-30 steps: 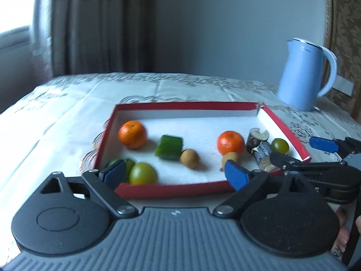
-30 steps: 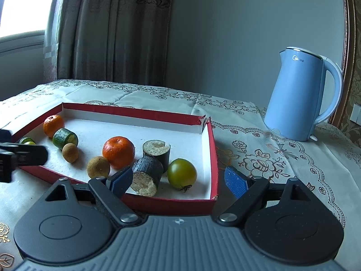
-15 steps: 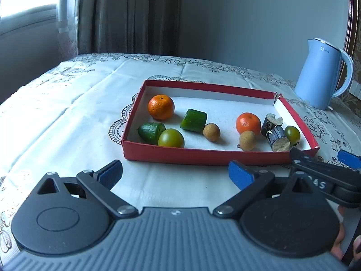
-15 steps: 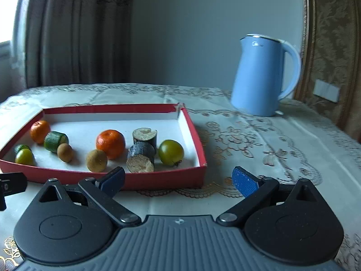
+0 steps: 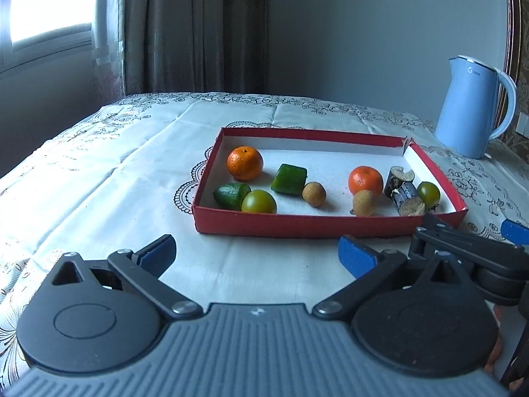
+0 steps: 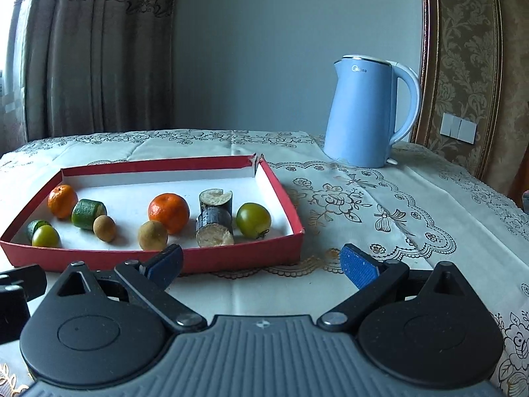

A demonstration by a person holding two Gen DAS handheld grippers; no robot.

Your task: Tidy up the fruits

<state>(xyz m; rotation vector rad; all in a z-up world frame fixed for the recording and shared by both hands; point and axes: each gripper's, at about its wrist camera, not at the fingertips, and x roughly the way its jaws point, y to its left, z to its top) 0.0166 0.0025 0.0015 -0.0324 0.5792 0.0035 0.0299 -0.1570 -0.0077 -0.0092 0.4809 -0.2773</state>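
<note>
A red tray on the cloth holds two oranges, green tomatoes, cucumber pieces, two longans and dark sugarcane pieces. My left gripper hovers over bare cloth in front of the tray's left half; its jaws are opening with nothing between them. My right gripper stands open and empty before the tray's near right corner. It also shows at the right edge of the left wrist view as the right gripper.
A light blue kettle stands behind the tray to the right. The embroidered tablecloth spreads around the tray. Curtains and a window are behind on the left, a grey wall at the back.
Both grippers have drawn back from the tray, which now sits farther off in both views. Their jaws have spread wider. The right wrist view has rolled level.
</note>
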